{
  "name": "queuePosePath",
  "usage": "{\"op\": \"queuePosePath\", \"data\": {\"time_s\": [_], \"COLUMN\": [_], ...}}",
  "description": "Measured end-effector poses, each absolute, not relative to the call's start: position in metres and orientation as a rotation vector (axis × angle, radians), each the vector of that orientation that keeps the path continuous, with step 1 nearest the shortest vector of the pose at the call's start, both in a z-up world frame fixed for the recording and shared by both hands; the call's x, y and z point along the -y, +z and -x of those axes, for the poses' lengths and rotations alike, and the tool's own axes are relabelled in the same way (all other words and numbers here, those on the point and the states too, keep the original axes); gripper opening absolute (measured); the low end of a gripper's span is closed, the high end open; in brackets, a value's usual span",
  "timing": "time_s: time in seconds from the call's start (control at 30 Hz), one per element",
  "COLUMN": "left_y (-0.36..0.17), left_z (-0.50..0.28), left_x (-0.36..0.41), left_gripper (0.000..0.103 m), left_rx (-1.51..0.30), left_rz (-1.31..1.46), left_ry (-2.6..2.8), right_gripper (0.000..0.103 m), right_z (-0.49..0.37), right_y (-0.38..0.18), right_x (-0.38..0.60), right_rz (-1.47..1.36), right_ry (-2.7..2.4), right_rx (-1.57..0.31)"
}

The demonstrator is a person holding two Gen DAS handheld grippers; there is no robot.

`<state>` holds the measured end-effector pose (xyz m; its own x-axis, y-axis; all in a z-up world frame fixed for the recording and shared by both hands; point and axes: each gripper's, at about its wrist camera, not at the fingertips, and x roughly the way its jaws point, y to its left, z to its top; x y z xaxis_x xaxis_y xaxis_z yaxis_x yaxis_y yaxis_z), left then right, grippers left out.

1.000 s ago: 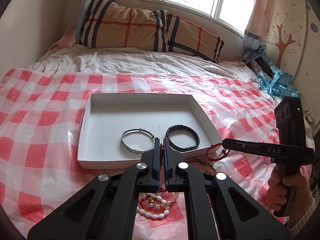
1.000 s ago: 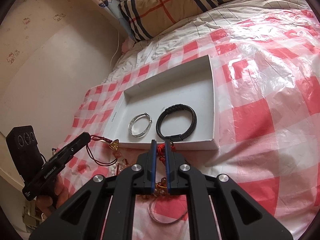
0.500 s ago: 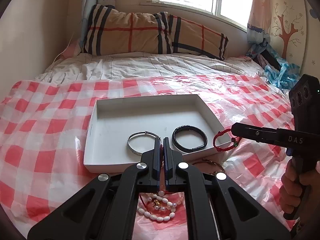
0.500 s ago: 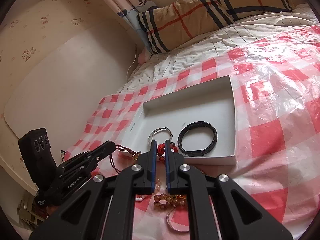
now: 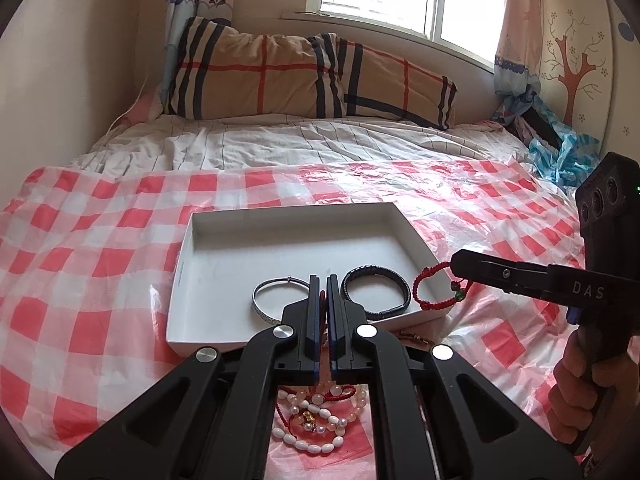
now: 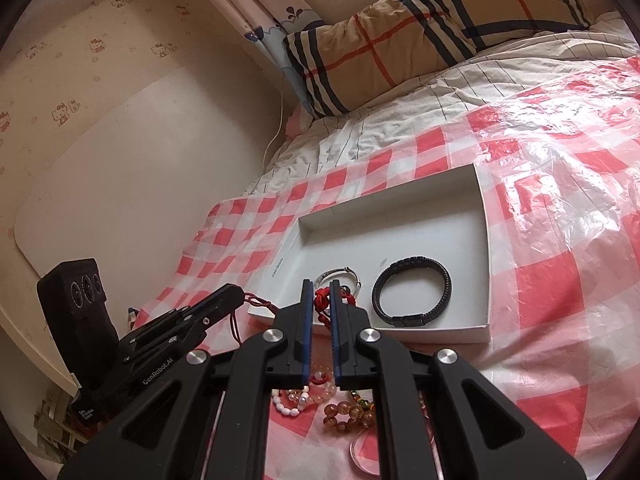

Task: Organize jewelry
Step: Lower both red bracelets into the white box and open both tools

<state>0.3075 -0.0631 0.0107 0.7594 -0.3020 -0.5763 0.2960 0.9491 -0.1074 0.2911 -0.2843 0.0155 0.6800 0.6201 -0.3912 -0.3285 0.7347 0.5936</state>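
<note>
Red cord bracelet now lifted clear of the checkered sheet, hanging at the white tray right rim, closer to drop-in. Right gripper jaws clamped on its knot, tilted down. Left gripper jaws pinching a red cord, lower centre, pointing down over bead pile

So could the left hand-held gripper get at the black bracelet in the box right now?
Probably not yet: the left hand-held gripper is shut on a red cord, so it would have to release that first. Nothing covers the black bracelet in the open box.
</note>
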Motion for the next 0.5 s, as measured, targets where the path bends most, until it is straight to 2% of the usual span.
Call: {"op": "queuePosePath", "data": {"time_s": [0.3, 0.5], "left_y": [0.031, 0.022], "left_z": [-0.325, -0.336], "left_x": [0.059, 0.063], "left_gripper": [0.003, 0.003], "left_rx": [-0.610, -0.620], "left_rz": [0.065, 0.063], "left_ry": [-0.320, -0.315], "right_gripper": [0.009, 0.009], "right_z": [-0.311, -0.321], "right_y": [0.038, 0.033], "right_x": [0.273, 0.268], "right_rz": [-0.522, -0.510], "right_ry": [0.564, 0.562], "right_rx": [-0.575, -0.580]}}
